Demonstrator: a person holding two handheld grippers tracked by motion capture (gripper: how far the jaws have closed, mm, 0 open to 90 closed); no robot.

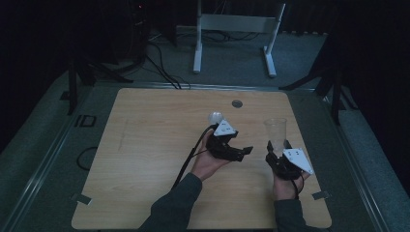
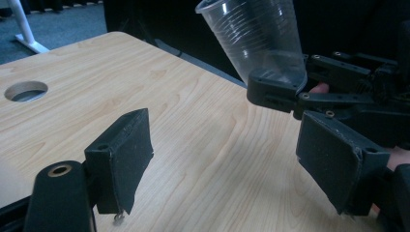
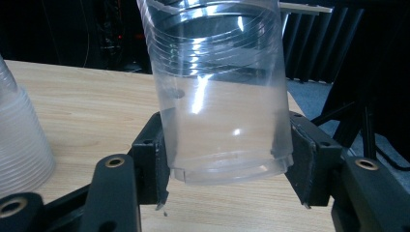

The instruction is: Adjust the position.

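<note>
A clear plastic cup (image 1: 275,128) stands upright, lifted a little off the wooden table (image 1: 154,145), with my right gripper (image 1: 278,146) shut on its base. In the right gripper view the two pads press the cup (image 3: 217,96) from both sides, my right gripper (image 3: 227,162) pointing across the table. My left gripper (image 1: 243,152) hovers just left of it, pointing right. Its jaws stand open with nothing between them, left gripper (image 2: 232,164). The left gripper view shows the cup (image 2: 256,38) tilted in the right gripper (image 2: 300,92).
A stack of upturned clear cups (image 1: 215,117) stands behind my left gripper, also at the left edge as the cup stack (image 3: 19,145). A round cable hole (image 1: 237,103) lies near the table's far edge. A white desk frame (image 1: 237,24) stands on the floor beyond.
</note>
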